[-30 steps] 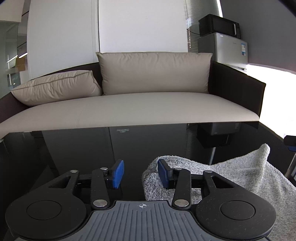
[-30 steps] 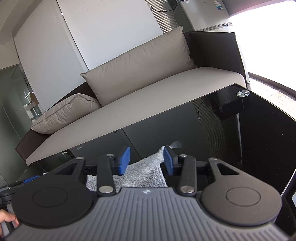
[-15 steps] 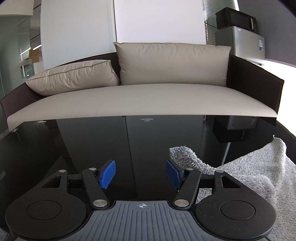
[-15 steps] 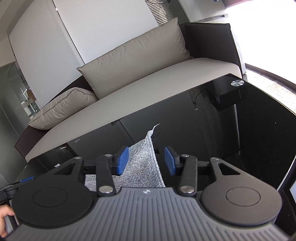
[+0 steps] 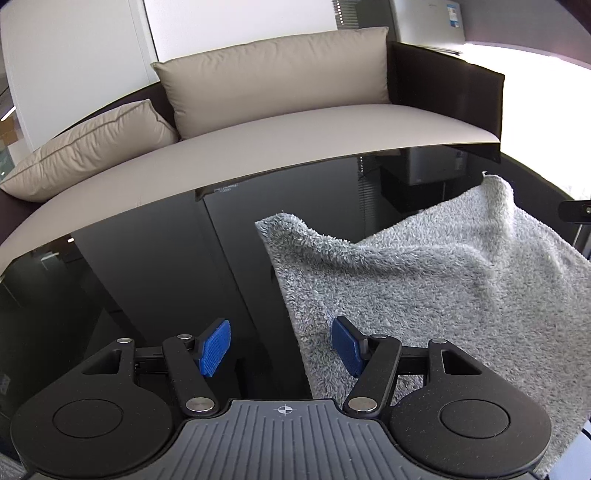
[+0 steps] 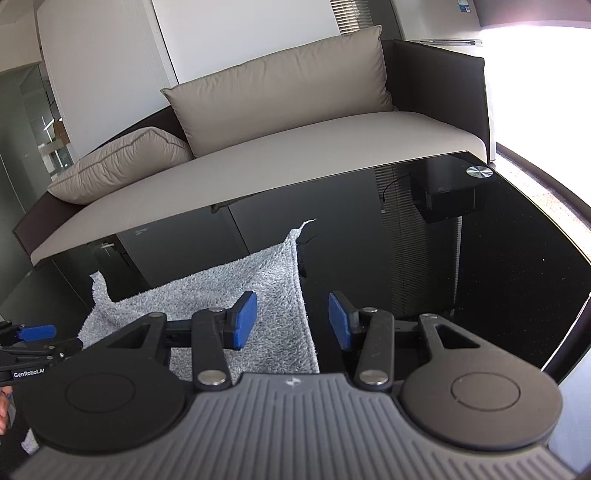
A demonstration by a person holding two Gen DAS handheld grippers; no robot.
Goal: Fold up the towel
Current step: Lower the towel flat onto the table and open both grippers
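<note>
Tongs (image 5: pixel 280 347) (image 6: pixel 291 321) astride towel (image 5: pixel 424 288) (image 6: pixel 229 295) edges.

place: lounge | cues: beige sofa (image 5: pixel 295 147); glossy black table (image 6: pixel 461 266); fridge (image 5: pixel 424 22)

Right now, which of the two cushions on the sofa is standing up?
The big cushion stands upright against the sofa's back. The small cushion at the left end lies slumped on the seat, leaning on the armrest.
</note>
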